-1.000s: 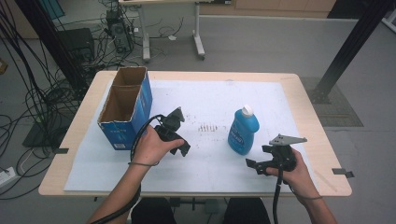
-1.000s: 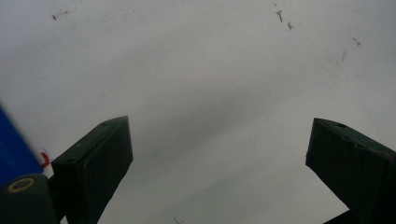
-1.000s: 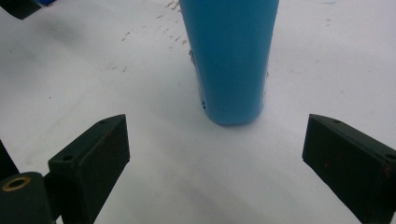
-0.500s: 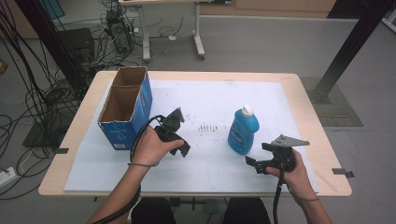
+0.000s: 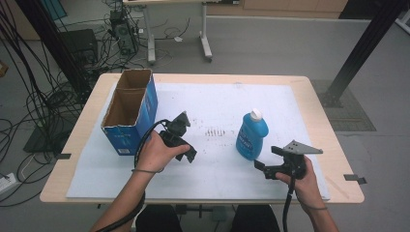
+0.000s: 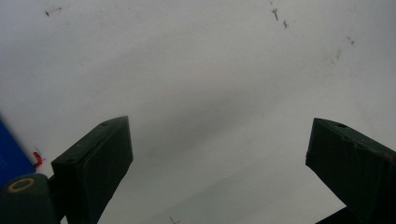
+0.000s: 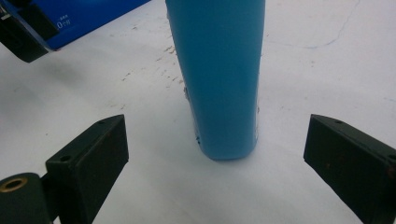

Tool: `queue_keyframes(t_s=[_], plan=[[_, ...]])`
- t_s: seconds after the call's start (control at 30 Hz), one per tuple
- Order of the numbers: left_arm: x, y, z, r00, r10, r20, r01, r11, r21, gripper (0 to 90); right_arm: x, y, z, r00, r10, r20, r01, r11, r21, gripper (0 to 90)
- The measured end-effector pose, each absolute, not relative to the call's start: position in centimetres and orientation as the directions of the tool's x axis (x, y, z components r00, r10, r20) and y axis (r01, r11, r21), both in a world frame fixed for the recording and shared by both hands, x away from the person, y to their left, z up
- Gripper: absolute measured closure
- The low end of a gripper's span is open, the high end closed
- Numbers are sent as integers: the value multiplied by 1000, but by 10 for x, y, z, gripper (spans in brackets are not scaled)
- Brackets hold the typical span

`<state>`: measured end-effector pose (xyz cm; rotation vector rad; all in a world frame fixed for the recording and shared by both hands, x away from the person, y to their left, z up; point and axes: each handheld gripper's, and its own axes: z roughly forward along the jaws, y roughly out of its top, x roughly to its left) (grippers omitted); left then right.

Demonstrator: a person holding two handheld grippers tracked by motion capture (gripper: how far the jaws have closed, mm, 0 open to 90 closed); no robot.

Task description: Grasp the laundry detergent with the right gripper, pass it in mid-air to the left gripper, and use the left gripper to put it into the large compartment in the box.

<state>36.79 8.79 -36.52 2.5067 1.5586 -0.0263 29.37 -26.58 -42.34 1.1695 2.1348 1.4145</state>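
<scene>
A blue bottle (image 5: 251,136) with a white cap stands upright on the white mat (image 5: 217,104), right of centre. My right gripper (image 5: 266,158) is held just in front and to the right of it, jaws open and pointing at its base. In the right gripper view the bottle (image 7: 219,79) stands between and beyond the open jaws of that gripper (image 7: 217,136), not touched. My left gripper (image 5: 190,154) hangs near the mat's middle, beside the blue cardboard box (image 5: 129,112). In the left gripper view that gripper (image 6: 219,135) is open over bare mat.
The open-topped box stands at the mat's left edge; its corner (image 6: 9,156) shows at the left of the left gripper view. The box (image 7: 84,16) and my left gripper (image 7: 18,37) appear far off in the right gripper view. Table edges (image 5: 203,195) lie close to the hands.
The right hand has shifted very slightly toward the bottle. The left hand, bottle and box have stayed in place.
</scene>
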Motion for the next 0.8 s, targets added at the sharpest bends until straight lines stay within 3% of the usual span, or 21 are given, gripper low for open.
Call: queue_keyframes(t_s=[0.8], plan=[[366, 89, -361, 457, 882, -112, 885, -438, 156, 77, 294, -261, -421, -621, 776, 113, 336, 134, 932, 63]])
